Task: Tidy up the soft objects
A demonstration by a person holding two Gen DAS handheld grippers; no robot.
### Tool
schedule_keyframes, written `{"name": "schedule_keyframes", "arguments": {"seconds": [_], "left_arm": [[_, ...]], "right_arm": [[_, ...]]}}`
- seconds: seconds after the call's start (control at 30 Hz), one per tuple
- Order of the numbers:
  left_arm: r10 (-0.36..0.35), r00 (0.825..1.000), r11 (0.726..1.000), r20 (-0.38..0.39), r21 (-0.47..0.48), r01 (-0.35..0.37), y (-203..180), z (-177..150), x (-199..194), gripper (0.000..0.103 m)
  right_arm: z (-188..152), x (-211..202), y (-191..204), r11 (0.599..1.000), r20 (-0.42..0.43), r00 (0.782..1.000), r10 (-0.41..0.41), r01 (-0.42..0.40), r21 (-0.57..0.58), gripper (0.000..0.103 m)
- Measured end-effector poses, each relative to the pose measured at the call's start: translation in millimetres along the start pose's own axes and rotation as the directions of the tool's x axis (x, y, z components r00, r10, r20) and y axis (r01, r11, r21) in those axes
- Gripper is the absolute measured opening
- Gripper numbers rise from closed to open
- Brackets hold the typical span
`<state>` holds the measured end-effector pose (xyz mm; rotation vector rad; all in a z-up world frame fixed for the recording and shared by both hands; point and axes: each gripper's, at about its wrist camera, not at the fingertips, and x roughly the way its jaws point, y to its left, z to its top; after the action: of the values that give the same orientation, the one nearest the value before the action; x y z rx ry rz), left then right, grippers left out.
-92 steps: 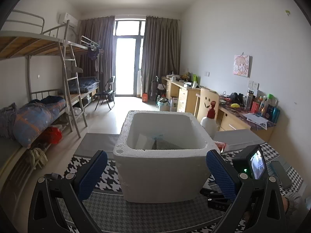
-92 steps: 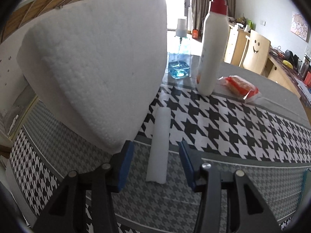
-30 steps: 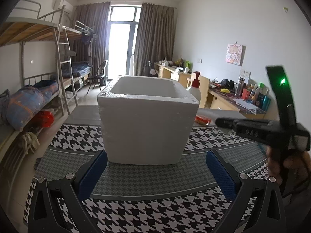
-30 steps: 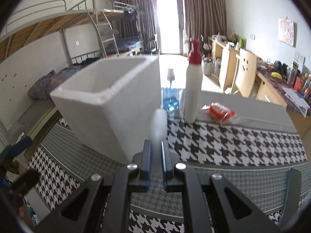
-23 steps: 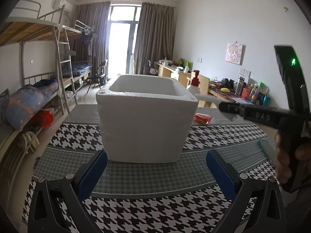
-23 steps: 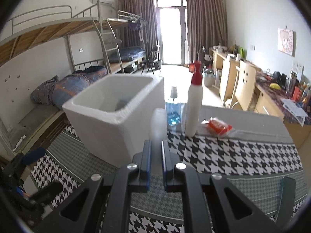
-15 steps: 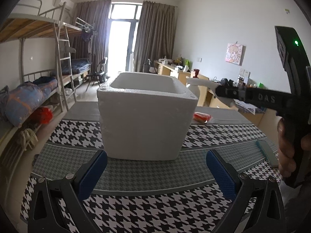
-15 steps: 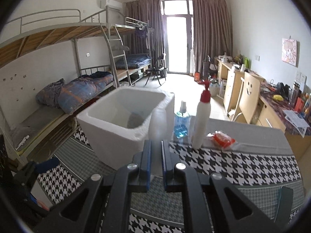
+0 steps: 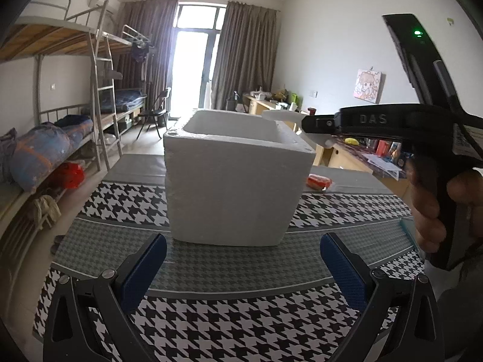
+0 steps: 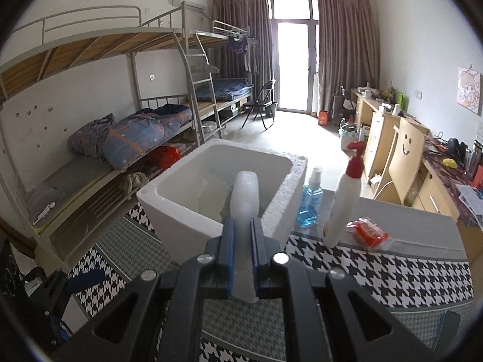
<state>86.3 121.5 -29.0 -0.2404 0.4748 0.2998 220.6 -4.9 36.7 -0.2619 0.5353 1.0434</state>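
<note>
A white foam box (image 9: pixel 238 181) stands on the houndstooth table cloth (image 9: pixel 241 316), open at the top. My right gripper (image 10: pixel 242 250) is shut on a white foam stick (image 10: pixel 245 199), which points out over the near rim of the foam box (image 10: pixel 211 214). From the left wrist view the right gripper (image 9: pixel 305 122) hangs at the box's upper right, with the foam stick (image 9: pixel 279 114) reaching over the opening. My left gripper (image 9: pixel 241 265) is open and holds nothing, low in front of the box. Pale pieces lie inside the box.
Behind the box stand a blue liquid bottle (image 10: pixel 309 202) and a white pump bottle (image 10: pixel 344 202), with a red packet (image 10: pixel 369 232) beside them. Bunk beds (image 10: pixel 120 114) line the left wall; desks (image 10: pixel 401 157) line the right.
My right gripper has risen with the foam stick and moved over the box's rim. The left gripper stayed where it was, still open.
</note>
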Motion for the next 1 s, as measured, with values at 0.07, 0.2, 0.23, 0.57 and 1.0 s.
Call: {"name": "schedule_keyframes", "arguments": {"seconds": [0.07, 0.2, 0.23, 0.57, 1.0], "left_arm": [[0.004, 1.0, 1.0, 0.001, -0.001, -0.004, 1.6, -0.1, -0.3, 0.102], [0.01, 1.0, 1.0, 0.001, -0.006, -0.01, 4.1, 0.0, -0.4, 0.102], [0.01, 1.0, 1.0, 0.0, -0.008, -0.01, 4.7, -0.2, -0.6, 0.102], [0.017, 1.0, 1.0, -0.001, -0.014, -0.017, 5.4, -1.5, -1.1, 0.102], [0.029, 1.0, 1.0, 0.011, -0.005, -0.029, -0.2, -1.0, -8.1, 0.102]], "right_arm": [[1.5, 4.1, 1.4, 1.0, -0.006, 1.0, 0.006, -0.007, -0.001, 0.013], [4.5, 11.5, 0.0, 0.999, -0.023, 0.999, 0.029, -0.029, 0.017, 0.013], [5.5, 13.7, -0.2, 0.999, -0.026, 0.999, 0.031, -0.031, 0.02, 0.013], [8.8, 23.4, -7.8, 0.998, -0.02, 0.999, 0.032, -0.031, 0.059, 0.049], [-7.9, -15.8, -10.2, 0.998, 0.043, 0.999, 0.007, -0.01, 0.064, 0.064]]}}
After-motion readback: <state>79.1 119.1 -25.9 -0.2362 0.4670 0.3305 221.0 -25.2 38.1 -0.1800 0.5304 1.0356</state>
